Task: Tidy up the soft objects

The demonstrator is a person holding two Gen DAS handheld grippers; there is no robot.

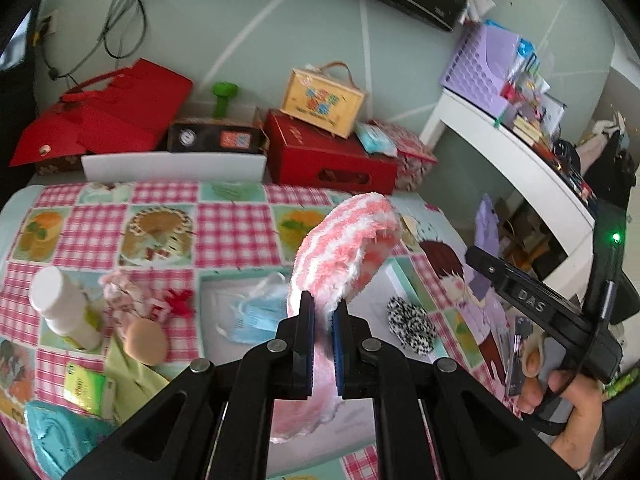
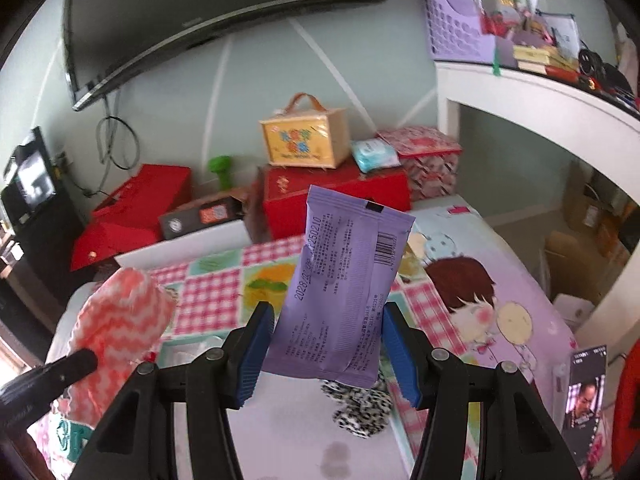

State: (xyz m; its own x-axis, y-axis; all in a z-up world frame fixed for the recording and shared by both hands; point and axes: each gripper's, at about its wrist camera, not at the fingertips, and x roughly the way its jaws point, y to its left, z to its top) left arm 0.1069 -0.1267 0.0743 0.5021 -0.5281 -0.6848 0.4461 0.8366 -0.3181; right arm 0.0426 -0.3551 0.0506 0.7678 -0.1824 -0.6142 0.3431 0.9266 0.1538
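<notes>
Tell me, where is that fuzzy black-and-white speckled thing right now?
The speckled scrunchie lies in the white tray on the table, right of the blue face mask. In the right wrist view it sits directly below the purple packet held by the right gripper.

— What's between the left gripper's fingers?
— A fluffy pink-and-white striped sock [image 1: 344,248], pinched, arching up beyond the tips.
— And the right's?
— A purple packet [image 2: 344,296], upright, printed side showing.
</notes>
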